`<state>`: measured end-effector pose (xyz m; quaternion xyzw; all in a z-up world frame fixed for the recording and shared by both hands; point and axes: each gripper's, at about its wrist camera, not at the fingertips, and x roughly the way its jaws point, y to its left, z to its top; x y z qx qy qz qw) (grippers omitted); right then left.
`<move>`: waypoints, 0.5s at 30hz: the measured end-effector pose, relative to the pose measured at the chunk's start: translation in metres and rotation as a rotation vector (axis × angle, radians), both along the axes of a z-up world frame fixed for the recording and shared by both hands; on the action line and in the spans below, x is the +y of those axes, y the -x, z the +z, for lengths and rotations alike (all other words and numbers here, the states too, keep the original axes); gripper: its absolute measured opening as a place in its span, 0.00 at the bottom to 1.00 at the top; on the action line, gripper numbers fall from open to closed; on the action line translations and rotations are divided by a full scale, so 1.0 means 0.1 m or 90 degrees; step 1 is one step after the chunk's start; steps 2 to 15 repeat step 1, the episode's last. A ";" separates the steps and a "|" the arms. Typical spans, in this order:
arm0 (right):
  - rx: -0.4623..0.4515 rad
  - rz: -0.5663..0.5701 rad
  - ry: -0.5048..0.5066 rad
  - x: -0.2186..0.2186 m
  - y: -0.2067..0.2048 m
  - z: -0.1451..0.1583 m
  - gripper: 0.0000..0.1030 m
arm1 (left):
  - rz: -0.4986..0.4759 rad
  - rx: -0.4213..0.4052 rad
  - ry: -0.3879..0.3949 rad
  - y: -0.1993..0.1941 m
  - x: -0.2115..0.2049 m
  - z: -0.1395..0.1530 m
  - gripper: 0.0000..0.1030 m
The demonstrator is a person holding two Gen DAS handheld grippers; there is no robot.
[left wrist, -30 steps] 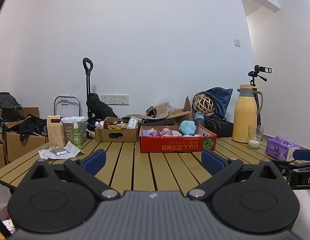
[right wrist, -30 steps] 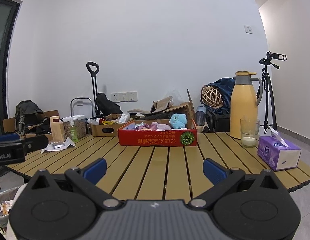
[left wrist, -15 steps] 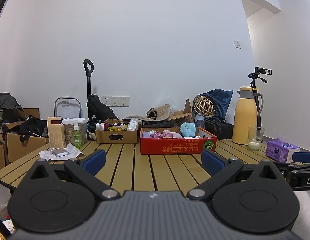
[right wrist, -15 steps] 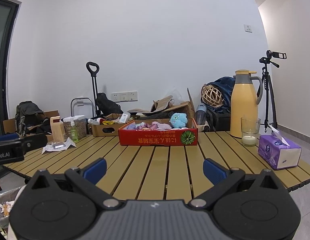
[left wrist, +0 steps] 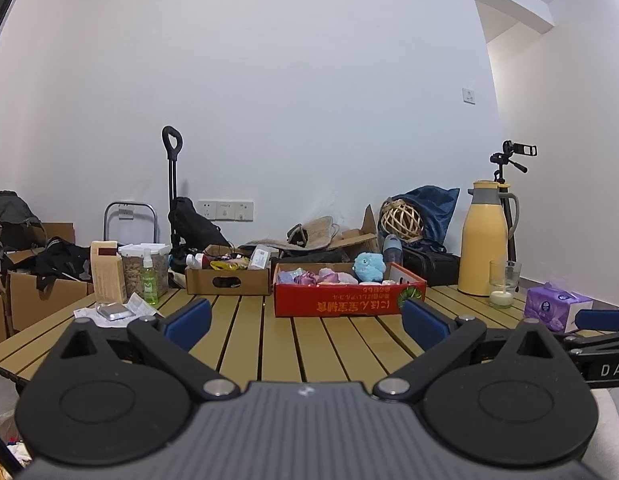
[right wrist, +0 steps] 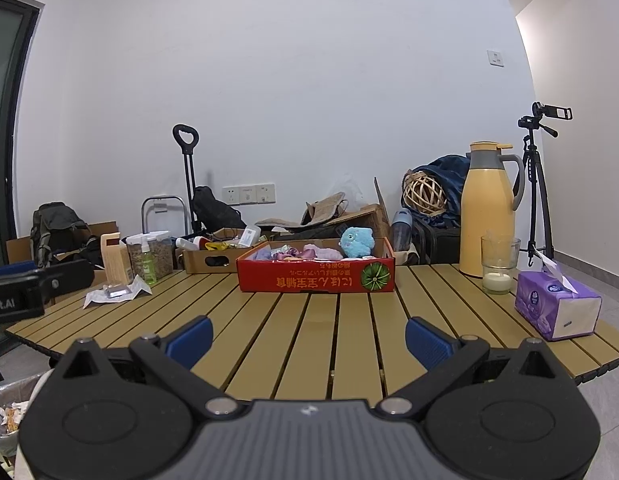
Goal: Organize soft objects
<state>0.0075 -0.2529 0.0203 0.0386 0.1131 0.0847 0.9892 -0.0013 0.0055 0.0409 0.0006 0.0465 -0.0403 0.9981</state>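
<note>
Both tools are held low at the near edge of the slatted wooden bench. The left tool has its blue pads spread wide with nothing between them, same story for the right tool. Further back on the bench sits a red box full of soft stuff: a fuzzy blue toy at its right end, pink and purple cloth bits beside it. Right of that there's a tissue pack, a glass with a candle and a yellow jug. A brown box is left of the red one.
</note>
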 end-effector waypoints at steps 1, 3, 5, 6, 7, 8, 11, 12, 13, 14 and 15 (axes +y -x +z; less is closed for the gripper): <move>0.000 0.000 0.001 0.01 0.00 0.00 1.00 | 0.003 -0.007 0.002 0.01 0.00 0.00 1.00; 0.000 0.000 0.001 0.01 0.00 0.00 1.00 | 0.003 -0.007 0.002 0.01 0.00 0.00 1.00; 0.000 0.000 0.001 0.01 0.00 0.00 1.00 | 0.003 -0.007 0.002 0.01 0.00 0.00 1.00; 0.000 0.000 0.001 0.01 0.00 0.00 1.00 | 0.003 -0.007 0.002 0.01 0.00 0.00 1.00; 0.000 0.000 0.001 0.01 0.00 0.00 1.00 | 0.003 -0.007 0.002 0.01 0.00 0.00 1.00; 0.000 0.000 0.001 0.01 0.00 0.00 1.00 | 0.003 -0.007 0.002 0.01 0.00 0.00 1.00; 0.000 0.000 0.001 0.01 0.00 0.00 1.00 | 0.003 -0.007 0.002 0.01 0.00 0.00 1.00; 0.000 0.000 0.001 0.01 0.00 0.00 1.00 | 0.003 -0.007 0.002 0.01 0.00 0.00 1.00; 0.000 0.000 0.001 0.01 0.00 0.00 1.00 | 0.003 -0.007 0.002 0.01 0.00 0.00 1.00; 0.000 0.000 0.001 0.01 0.00 0.00 1.00 | 0.003 -0.007 0.002 0.01 0.00 0.00 1.00; 0.000 0.000 0.001 0.01 0.00 0.00 1.00 | 0.003 -0.007 0.002 0.01 0.00 0.00 1.00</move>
